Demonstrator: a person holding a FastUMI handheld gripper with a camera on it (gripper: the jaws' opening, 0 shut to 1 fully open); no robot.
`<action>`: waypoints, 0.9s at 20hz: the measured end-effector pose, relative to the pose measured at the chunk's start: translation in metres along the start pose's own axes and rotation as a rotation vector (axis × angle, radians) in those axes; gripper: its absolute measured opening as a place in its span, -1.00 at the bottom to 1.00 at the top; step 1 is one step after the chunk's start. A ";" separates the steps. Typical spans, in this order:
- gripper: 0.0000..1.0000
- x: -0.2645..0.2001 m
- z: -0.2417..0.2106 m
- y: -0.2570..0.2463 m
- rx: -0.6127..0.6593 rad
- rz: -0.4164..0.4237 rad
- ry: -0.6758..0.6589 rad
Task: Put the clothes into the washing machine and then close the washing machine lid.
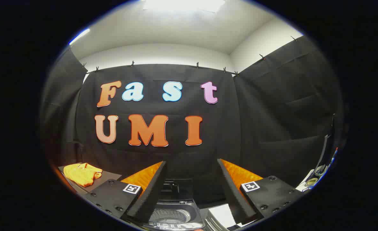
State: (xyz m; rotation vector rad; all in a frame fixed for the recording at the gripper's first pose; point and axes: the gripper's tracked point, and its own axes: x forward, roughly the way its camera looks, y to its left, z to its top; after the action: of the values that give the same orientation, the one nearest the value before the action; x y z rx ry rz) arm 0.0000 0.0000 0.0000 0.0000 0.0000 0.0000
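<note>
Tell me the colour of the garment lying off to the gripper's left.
Orange-yellow; the crumpled cloth garment shows best in the gripper view.

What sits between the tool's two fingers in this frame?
In the gripper view, the open tool frames a small top-loading washing machine, lid raised, drum visible. The yellow-orange garment lies off to the left, beyond the fingers.

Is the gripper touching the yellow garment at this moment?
Apart. In the gripper view the yellow garment lies off to the left, while the open gripper holds nothing and the washing machine sits between its fingers.
</note>
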 end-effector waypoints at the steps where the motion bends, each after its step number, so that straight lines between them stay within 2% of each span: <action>1: 0.96 0.000 -0.002 0.000 0.002 0.000 0.005; 18: 0.96 0.006 -0.008 0.001 0.021 -0.007 0.019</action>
State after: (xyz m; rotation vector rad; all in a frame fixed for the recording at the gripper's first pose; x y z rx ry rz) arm 0.0057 0.0009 -0.0075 0.0214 0.0186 -0.0073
